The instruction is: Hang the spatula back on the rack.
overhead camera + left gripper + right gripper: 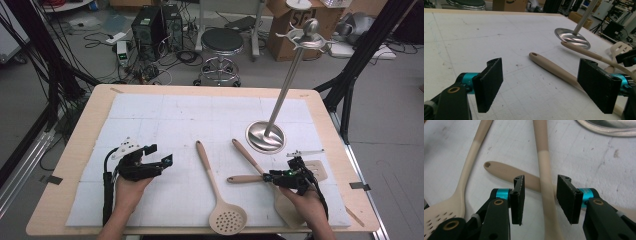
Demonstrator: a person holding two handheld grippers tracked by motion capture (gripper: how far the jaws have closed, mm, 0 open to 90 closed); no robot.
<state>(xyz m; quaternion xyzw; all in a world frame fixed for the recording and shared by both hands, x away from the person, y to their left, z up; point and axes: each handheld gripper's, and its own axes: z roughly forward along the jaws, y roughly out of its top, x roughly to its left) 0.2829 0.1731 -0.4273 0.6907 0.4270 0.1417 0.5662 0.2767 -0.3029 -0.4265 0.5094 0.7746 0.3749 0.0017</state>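
On the bench (150, 95), the left gripper (162, 155) waits open-jawed and empty. Beside the skimmer (227, 219), the right gripper (274, 176) straddles a crossed spatula handle (546, 195), jaws parted and not yet pinching, seemingly bound for the hanging stand (266, 136).

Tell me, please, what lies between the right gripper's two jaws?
The right gripper view shows a beige utensil handle running between the jaws of the right gripper, crossing over another handle.

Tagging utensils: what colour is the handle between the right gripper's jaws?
Two-tone beige handle, darker far end; right gripper view.
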